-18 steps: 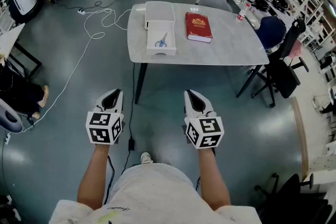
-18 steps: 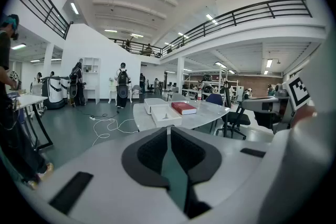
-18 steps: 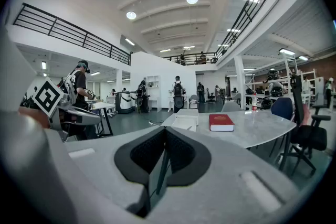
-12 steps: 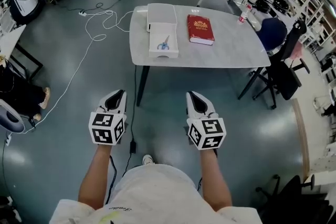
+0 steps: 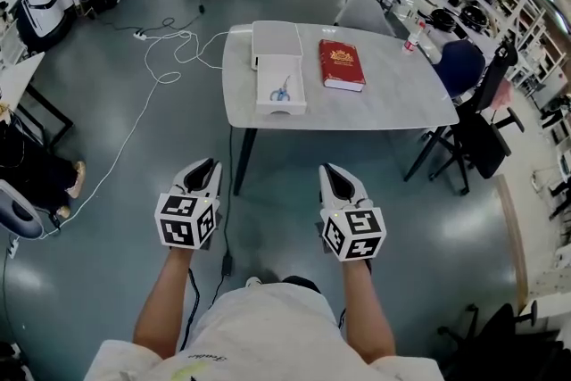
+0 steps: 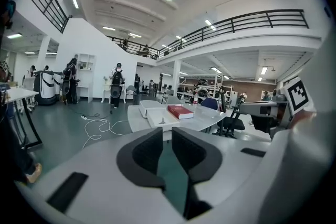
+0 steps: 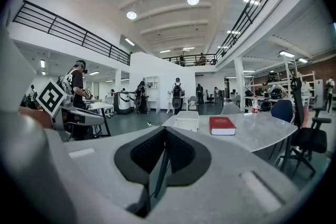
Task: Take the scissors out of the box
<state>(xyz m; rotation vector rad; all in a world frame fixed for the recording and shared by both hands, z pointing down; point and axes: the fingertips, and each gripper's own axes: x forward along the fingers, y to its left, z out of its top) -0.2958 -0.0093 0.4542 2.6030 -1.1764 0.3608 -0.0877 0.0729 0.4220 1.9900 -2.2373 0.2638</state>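
Blue-handled scissors [image 5: 280, 91] lie in an open white box [image 5: 280, 102] on the left part of a grey table [image 5: 393, 98]; the box lid [image 5: 276, 38] lies just behind it. Both grippers hang in the air well short of the table, over the floor. My left gripper [image 5: 208, 169] has its jaws almost together with only a thin slit, and holds nothing. My right gripper [image 5: 332, 173] is shut and empty, tips touching. The left gripper view shows the left gripper [image 6: 168, 131] and the box [image 6: 159, 119] far ahead. The right gripper view shows the right gripper [image 7: 165, 131] and the box [image 7: 186, 124].
A red book [image 5: 342, 65] lies to the right of the box, and a bottle [image 5: 411, 36] stands at the table's far right corner. Office chairs [image 5: 477, 125] stand on the right. A white cable [image 5: 152, 76] runs over the floor on the left. People stand far off.
The table sits lower and nearer in the head view, so the person has stepped toward it. Both grippers keep their pose and stay shut.
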